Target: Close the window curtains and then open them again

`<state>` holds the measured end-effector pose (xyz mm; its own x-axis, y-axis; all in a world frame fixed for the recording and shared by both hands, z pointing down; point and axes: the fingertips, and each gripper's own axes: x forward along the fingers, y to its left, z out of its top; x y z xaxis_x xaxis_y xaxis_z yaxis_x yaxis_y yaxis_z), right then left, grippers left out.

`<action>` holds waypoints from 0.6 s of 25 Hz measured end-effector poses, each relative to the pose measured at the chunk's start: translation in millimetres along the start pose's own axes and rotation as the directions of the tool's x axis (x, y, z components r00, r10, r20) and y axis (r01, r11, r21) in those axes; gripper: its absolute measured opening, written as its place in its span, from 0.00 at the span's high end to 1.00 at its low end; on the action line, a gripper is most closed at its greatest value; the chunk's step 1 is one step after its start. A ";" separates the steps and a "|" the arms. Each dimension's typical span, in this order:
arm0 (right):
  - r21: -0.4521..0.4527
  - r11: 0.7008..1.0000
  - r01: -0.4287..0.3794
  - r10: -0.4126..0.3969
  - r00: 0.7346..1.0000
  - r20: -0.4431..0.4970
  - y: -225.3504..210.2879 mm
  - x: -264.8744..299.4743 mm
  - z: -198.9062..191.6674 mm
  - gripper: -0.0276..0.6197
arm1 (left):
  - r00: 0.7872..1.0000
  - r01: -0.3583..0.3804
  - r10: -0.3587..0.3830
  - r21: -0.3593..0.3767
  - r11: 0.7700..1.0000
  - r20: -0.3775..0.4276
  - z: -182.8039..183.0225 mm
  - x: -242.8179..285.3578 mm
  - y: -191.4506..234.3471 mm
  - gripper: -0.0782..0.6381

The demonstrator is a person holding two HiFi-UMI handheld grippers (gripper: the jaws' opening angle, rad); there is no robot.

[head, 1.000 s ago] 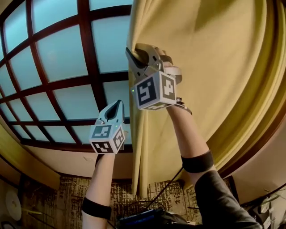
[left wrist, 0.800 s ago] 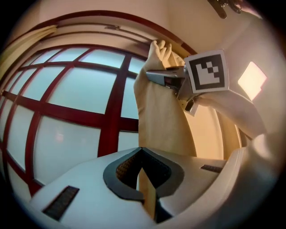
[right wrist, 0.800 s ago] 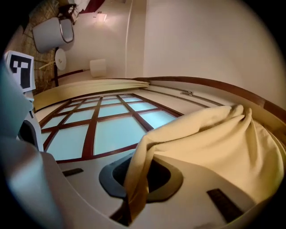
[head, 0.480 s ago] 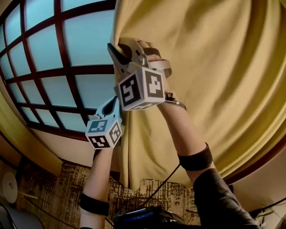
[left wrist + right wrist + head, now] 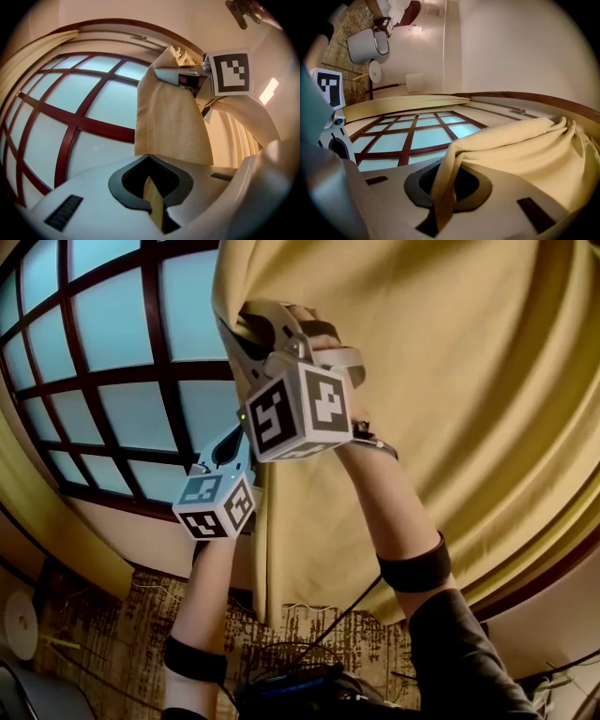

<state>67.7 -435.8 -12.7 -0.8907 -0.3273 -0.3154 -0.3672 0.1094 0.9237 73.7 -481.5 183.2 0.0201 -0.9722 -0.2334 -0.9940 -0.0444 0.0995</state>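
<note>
The yellow curtain point(image 5: 450, 381) covers the right part of the window point(image 5: 112, 352), and its free edge hangs in front of the panes. The right tongs point(image 5: 236, 322) are closed on that edge high up before the window, with a fold of cloth pinched between the jaws. The left tongs point(image 5: 228, 444) sit lower on the same edge, toward the window's bottom rail, shut tight on a thin strip of the cloth.

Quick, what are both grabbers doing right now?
Left gripper: closed, pinching the yellow curtain edge.
Right gripper: closed, pinching the same curtain higher up.
</note>
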 end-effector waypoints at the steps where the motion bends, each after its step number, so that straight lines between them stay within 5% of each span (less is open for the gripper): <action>1: 0.005 1.000 0.005 -0.005 1.000 -0.009 0.3 2.0 0.2 0.91 | 1.000 0.012 -0.012 0.005 1.000 -0.005 1.4 -2.2 2.4 0.89; 15: 0.062 0.992 0.108 -0.101 0.988 -0.118 -2.0 13.2 -8.9 0.91 | 0.982 0.172 -0.169 0.025 0.985 -0.086 -11.3 -8.4 19.1 0.89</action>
<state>59.1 -448.7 -16.8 -0.8113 -0.4455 -0.3786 -0.4775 0.1311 0.8688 55.7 -476.8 198.0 0.1974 -0.9668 -0.1624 -0.9781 -0.2054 0.0341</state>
